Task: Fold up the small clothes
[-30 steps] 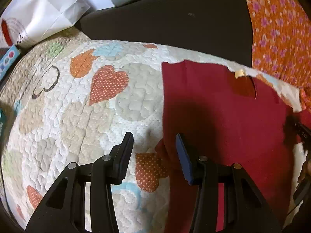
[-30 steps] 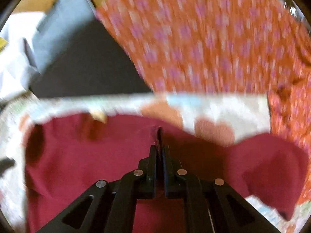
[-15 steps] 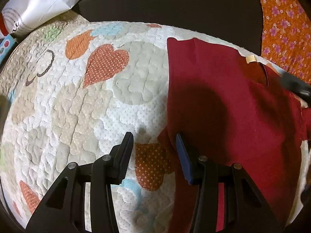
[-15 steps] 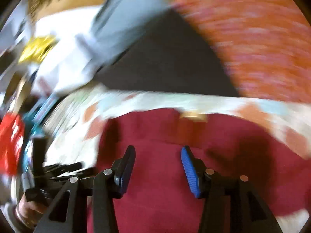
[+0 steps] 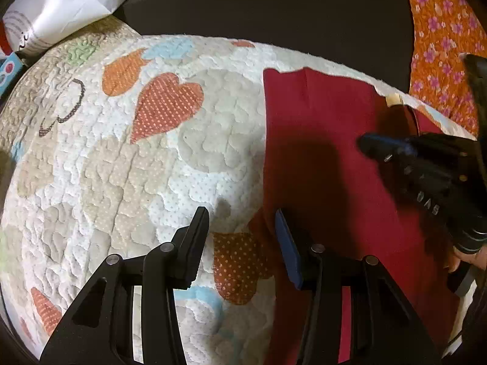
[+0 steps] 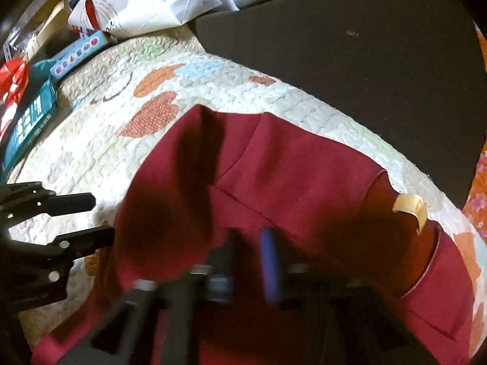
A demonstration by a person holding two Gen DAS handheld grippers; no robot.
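Note:
A dark red small garment (image 5: 328,164) lies on a quilted heart-pattern blanket (image 5: 121,167), its neck label (image 5: 394,99) at the far edge. In the right wrist view the garment (image 6: 289,182) has one side folded over. My left gripper (image 5: 242,237) is open and empty, low over the garment's left edge; it also shows in the right wrist view (image 6: 85,216). My right gripper (image 6: 249,261) is blurred, open and empty, over the garment's middle; it also shows in the left wrist view (image 5: 374,146).
A dark mat (image 5: 274,15) lies beyond the blanket. Orange flowered cloth (image 5: 441,45) lies at the right. White paper bags (image 6: 146,3) and teal boxes (image 6: 30,121) sit at the left of the blanket.
My right gripper opened, let go of the garment and swung left over its middle. The left gripper stayed open at the garment's left edge.

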